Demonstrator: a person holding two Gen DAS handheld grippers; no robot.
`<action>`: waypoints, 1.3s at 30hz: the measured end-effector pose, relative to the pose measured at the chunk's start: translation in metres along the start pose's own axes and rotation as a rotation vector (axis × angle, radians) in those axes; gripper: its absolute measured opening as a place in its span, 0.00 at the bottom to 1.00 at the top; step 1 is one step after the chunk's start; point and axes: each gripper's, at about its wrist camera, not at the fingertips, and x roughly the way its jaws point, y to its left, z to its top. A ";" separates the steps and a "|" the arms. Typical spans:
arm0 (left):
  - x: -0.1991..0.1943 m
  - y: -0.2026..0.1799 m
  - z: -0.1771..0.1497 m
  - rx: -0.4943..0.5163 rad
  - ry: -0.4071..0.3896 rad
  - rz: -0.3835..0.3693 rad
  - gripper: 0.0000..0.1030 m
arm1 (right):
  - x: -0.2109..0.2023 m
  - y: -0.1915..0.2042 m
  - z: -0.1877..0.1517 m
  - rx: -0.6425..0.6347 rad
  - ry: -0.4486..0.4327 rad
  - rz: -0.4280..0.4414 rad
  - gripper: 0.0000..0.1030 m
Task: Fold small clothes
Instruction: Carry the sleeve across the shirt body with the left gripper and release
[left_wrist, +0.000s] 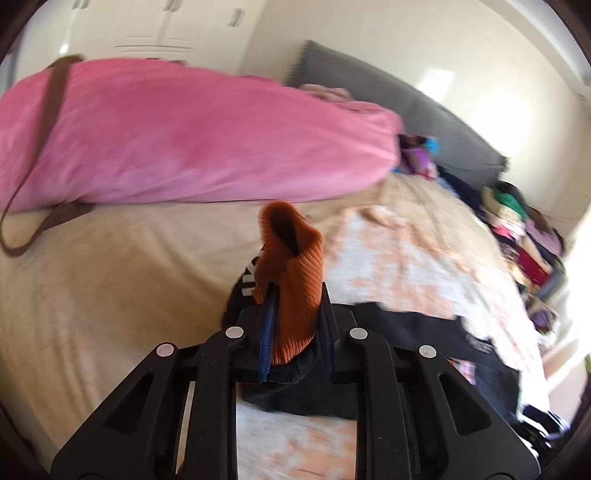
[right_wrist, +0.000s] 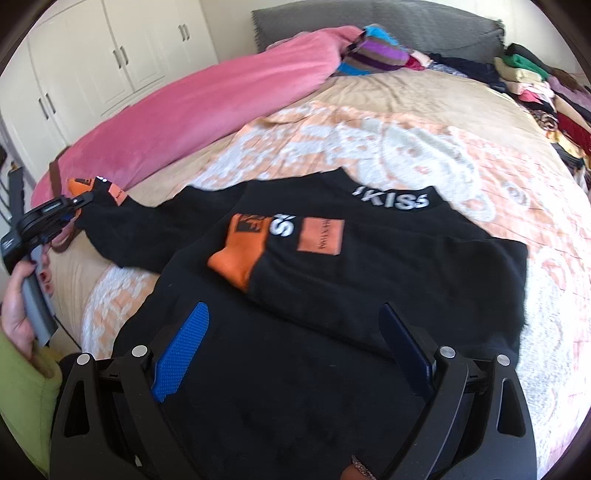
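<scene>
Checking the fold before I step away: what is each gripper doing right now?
Left gripper: closed on the orange cuff of the black sweater.
Right gripper: open over the sweater, holding nothing.

sweater spread flat on the bed, one sleeve cuff folded onto its chest, duvet bundled left, clothes pile far right, headboard behind

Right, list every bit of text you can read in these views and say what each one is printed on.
"KISS", white letters: collar of the black sweater.
"S" plus a partly hidden white letter: folded sleeve, above its orange cuff.
Orange patch on the chest: small print, too blurred to read.
Orange cuff in the left gripper: white sleeve lettering behind it, too hidden to read.
</scene>
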 end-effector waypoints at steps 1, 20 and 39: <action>-0.002 -0.008 0.000 0.010 -0.003 -0.015 0.11 | -0.004 -0.005 0.000 0.009 -0.008 -0.006 0.90; -0.008 -0.186 -0.046 0.195 0.142 -0.272 0.10 | -0.071 -0.098 -0.001 0.186 -0.158 -0.070 0.90; 0.034 -0.292 -0.125 0.342 0.331 -0.334 0.10 | -0.085 -0.163 -0.010 0.341 -0.197 -0.071 0.90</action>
